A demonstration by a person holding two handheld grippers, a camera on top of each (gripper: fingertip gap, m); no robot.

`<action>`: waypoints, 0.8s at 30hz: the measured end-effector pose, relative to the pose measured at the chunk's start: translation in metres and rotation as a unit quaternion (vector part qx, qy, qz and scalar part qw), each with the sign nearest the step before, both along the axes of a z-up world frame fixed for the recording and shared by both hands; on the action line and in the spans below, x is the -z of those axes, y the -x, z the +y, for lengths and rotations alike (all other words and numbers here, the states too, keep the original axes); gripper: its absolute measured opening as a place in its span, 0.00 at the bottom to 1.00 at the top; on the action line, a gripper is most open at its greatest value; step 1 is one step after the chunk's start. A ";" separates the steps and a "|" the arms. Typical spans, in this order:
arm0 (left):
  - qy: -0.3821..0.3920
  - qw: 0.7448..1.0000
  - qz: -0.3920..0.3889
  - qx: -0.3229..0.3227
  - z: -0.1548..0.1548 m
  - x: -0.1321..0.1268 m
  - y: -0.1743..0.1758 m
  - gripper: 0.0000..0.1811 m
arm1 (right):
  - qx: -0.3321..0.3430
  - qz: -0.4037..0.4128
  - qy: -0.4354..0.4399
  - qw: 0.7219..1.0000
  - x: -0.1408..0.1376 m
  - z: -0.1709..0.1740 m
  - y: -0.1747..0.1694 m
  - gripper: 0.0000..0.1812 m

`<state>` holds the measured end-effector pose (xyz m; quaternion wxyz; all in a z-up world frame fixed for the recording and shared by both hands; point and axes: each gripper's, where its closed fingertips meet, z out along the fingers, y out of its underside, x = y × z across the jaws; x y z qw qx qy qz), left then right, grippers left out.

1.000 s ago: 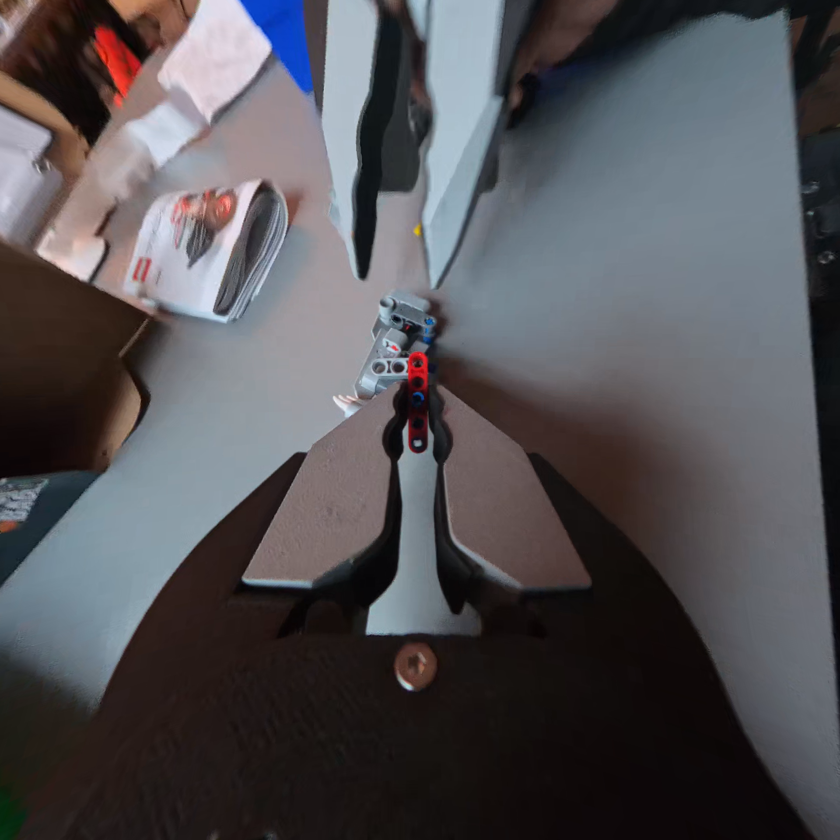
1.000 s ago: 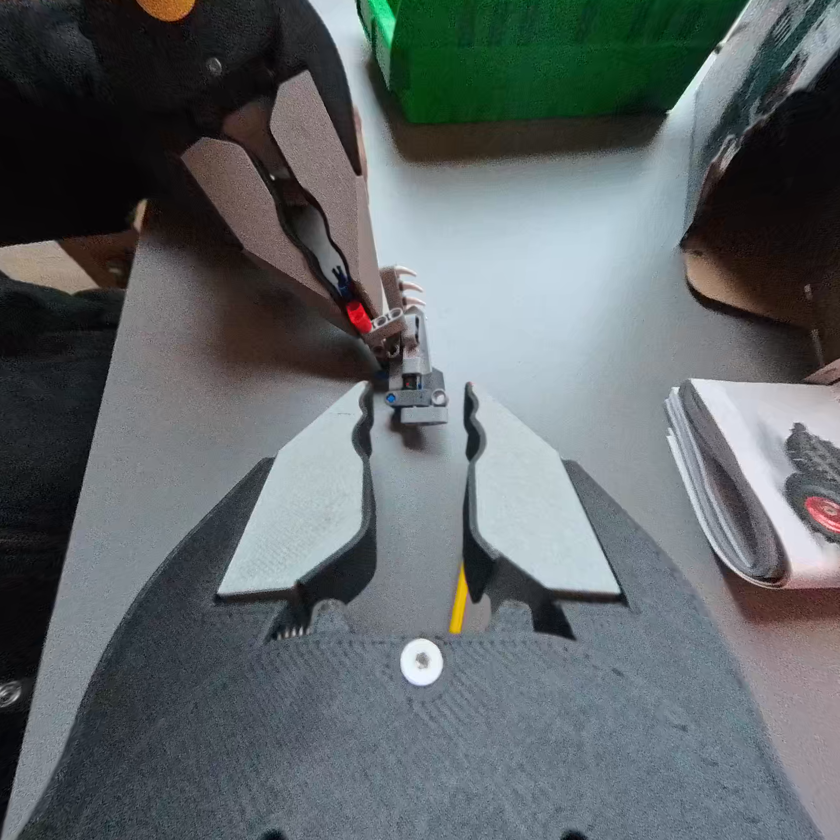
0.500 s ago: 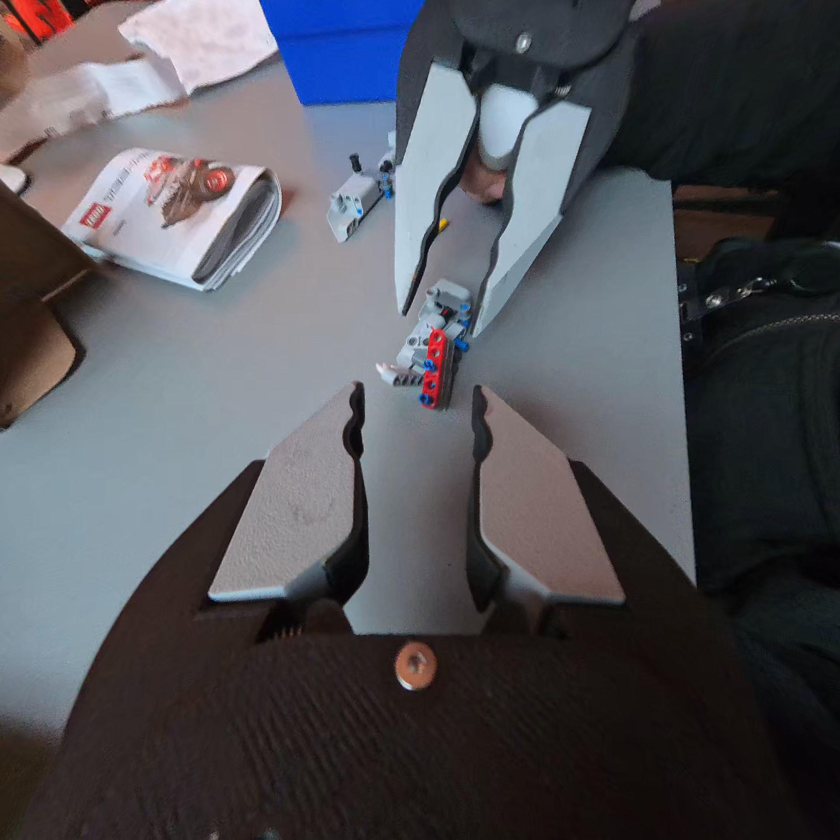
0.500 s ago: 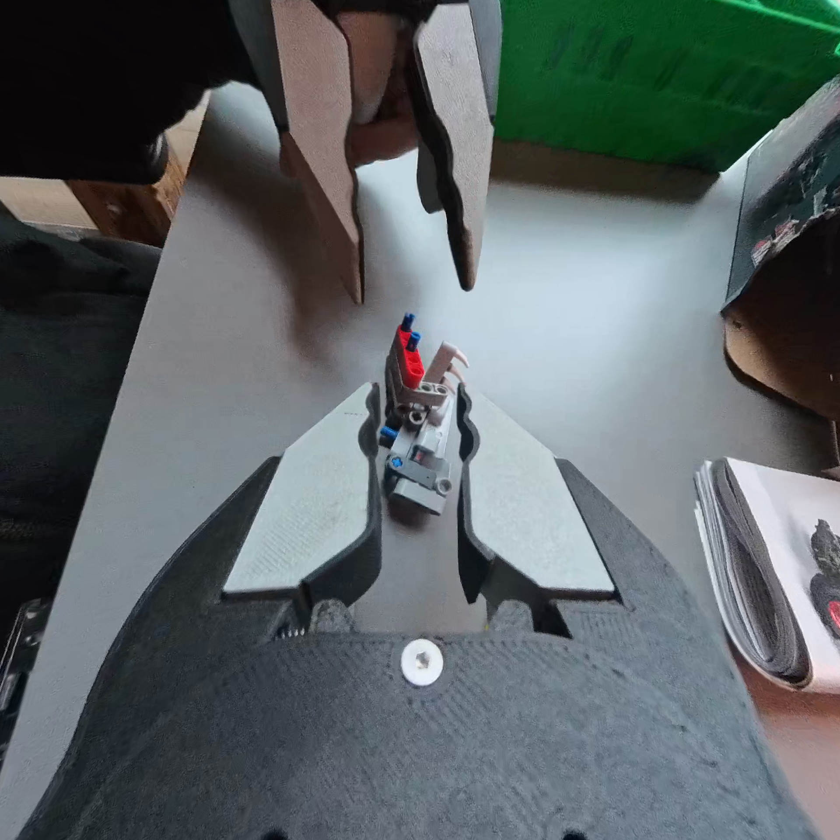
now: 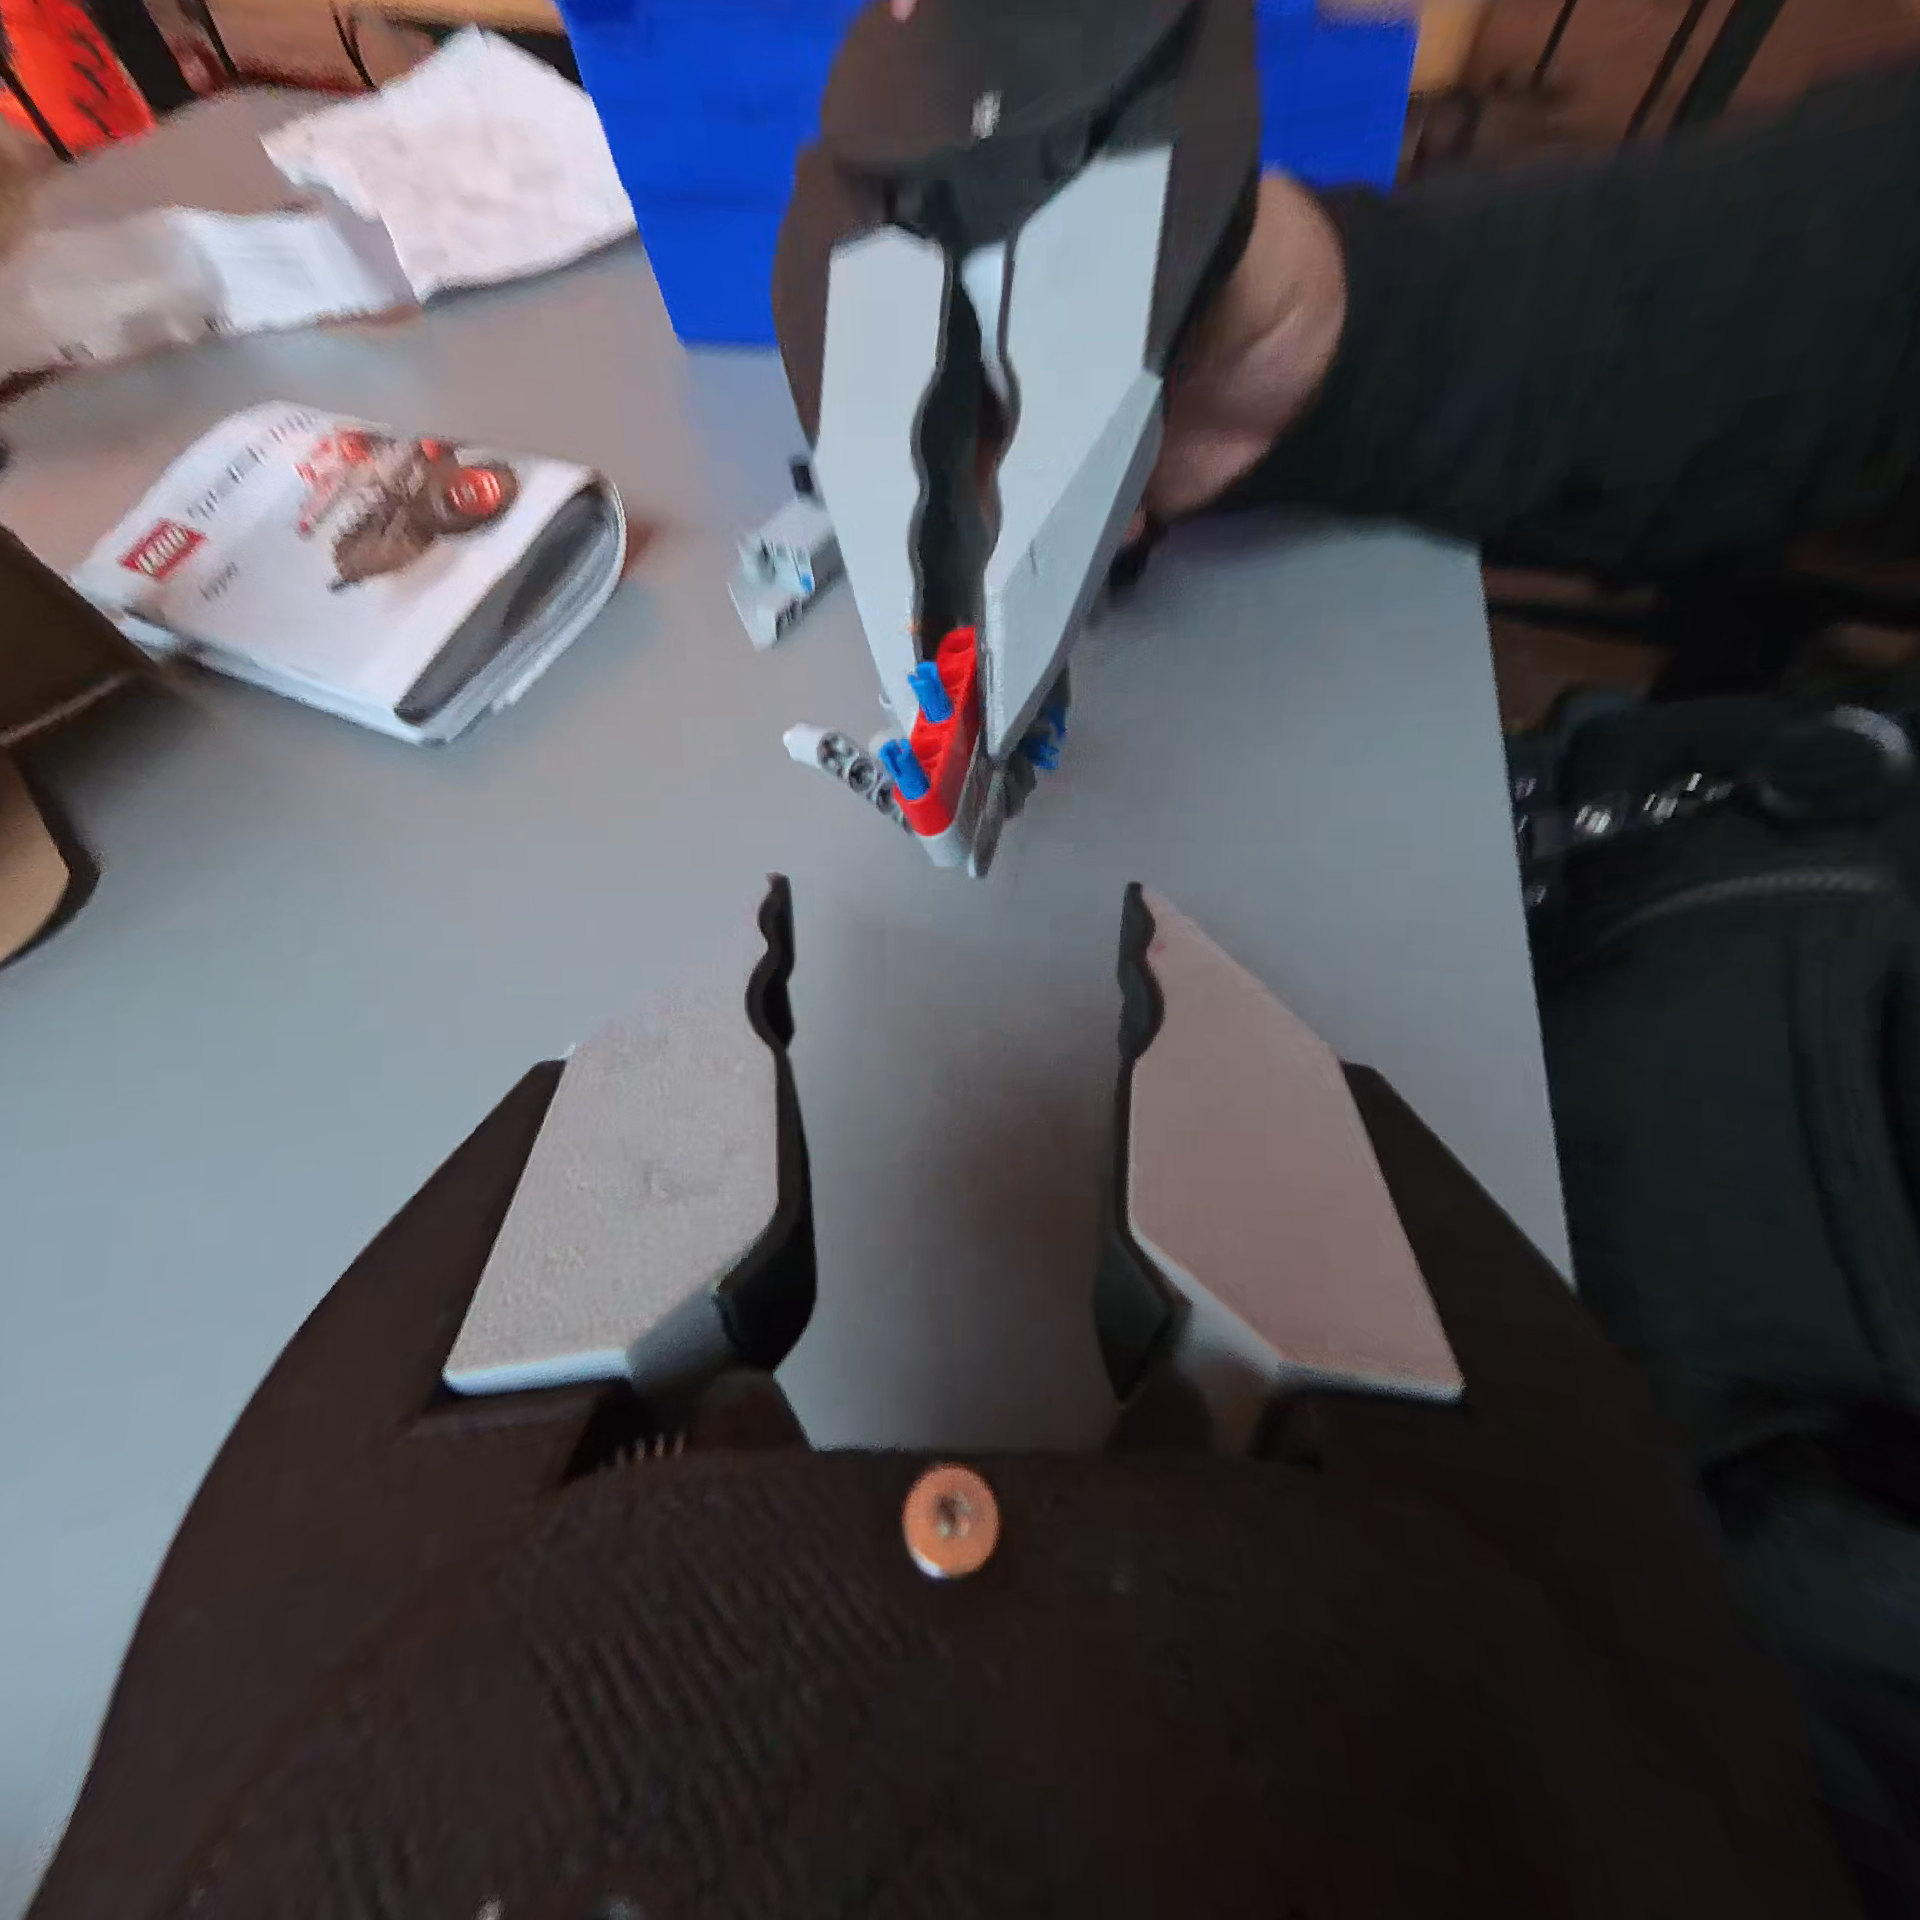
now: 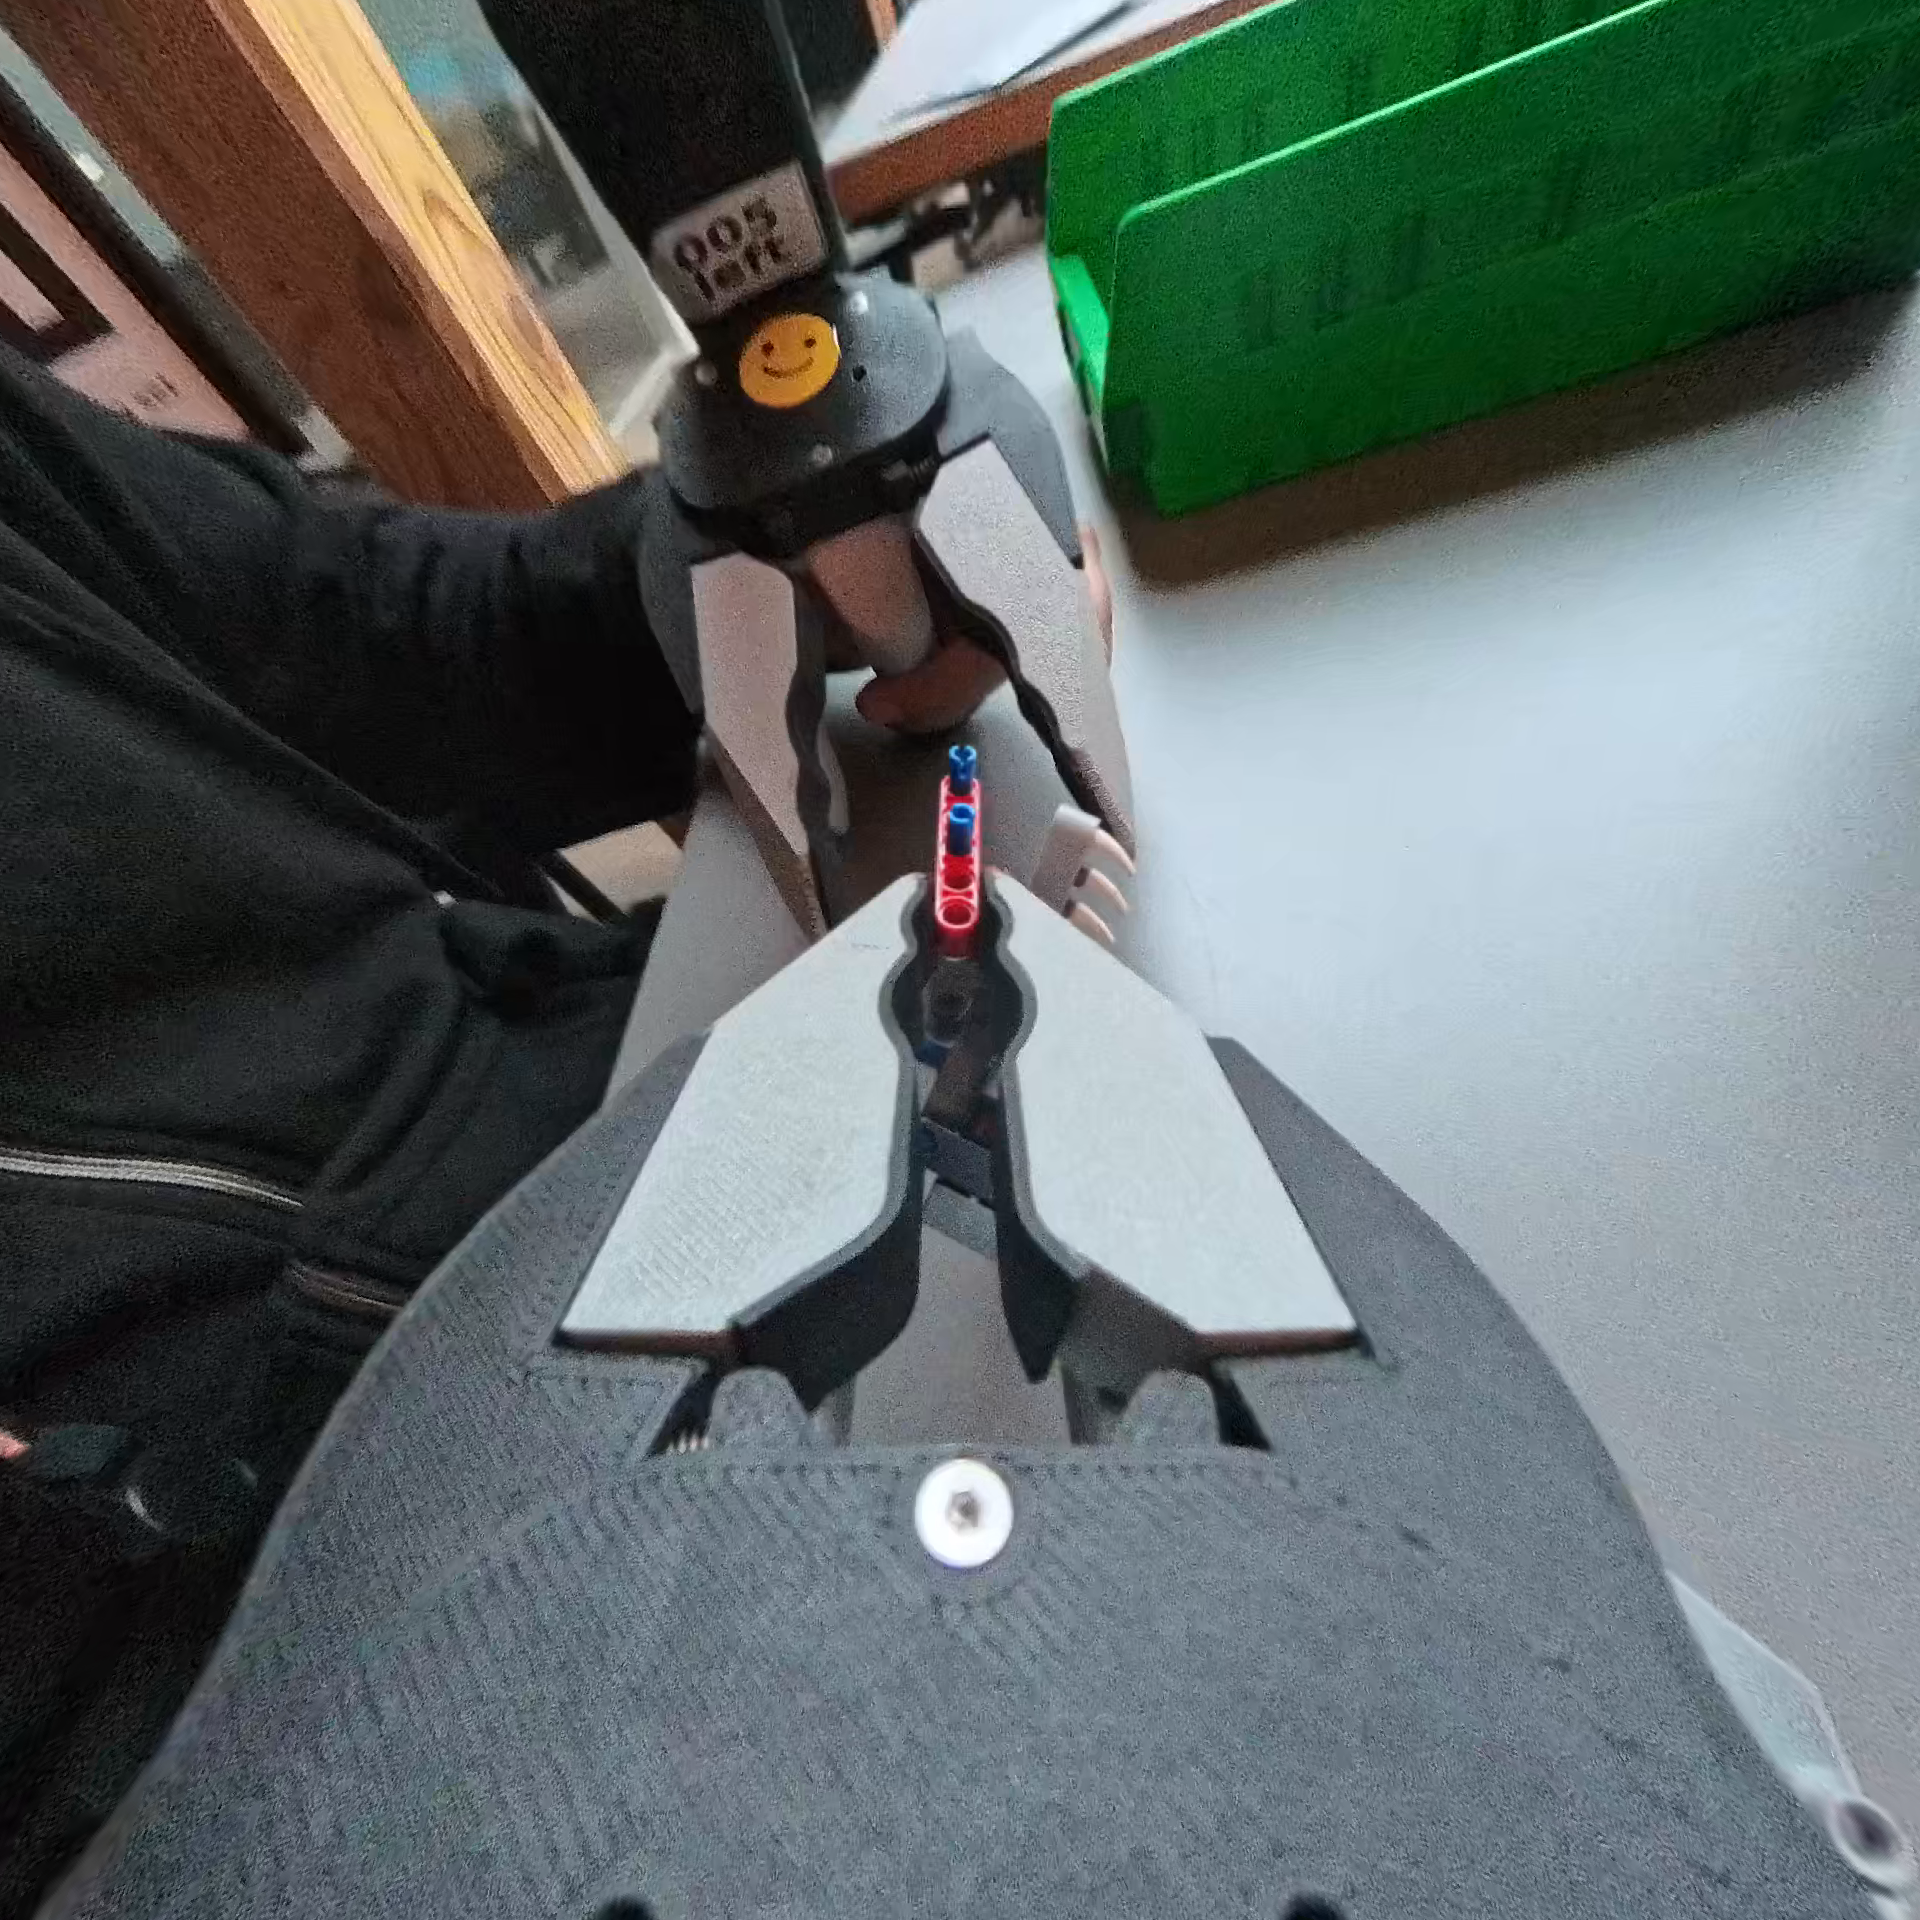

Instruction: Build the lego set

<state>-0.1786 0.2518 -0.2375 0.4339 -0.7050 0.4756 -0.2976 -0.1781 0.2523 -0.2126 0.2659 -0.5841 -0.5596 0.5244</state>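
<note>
While right gripper (image 6: 961, 914) clamps one lego assembly (image 5: 940, 743), left gripper (image 5: 951, 961) gapes.

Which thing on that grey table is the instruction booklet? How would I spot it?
Start at the blue bin on the grey table's far edge and look down-left. The instruction booklet lies flat there, folded over, a vehicle pictured on its white cover, unlike the plain crumpled paper behind.

My left gripper (image 6: 966, 821) wears a white label with writing at twelve o'clock — and a yellow smiley sticker (image 6: 789, 360) just beneath. The folded booklet (image 5: 353, 566) at ten o'clock carries a red logo, lettering blurred.
</note>
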 end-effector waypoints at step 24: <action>0.020 0.959 -0.283 -0.003 0.004 -0.071 -0.029 0.21 | -0.036 0.209 0.224 0.951 -0.071 0.000 -0.013 0.02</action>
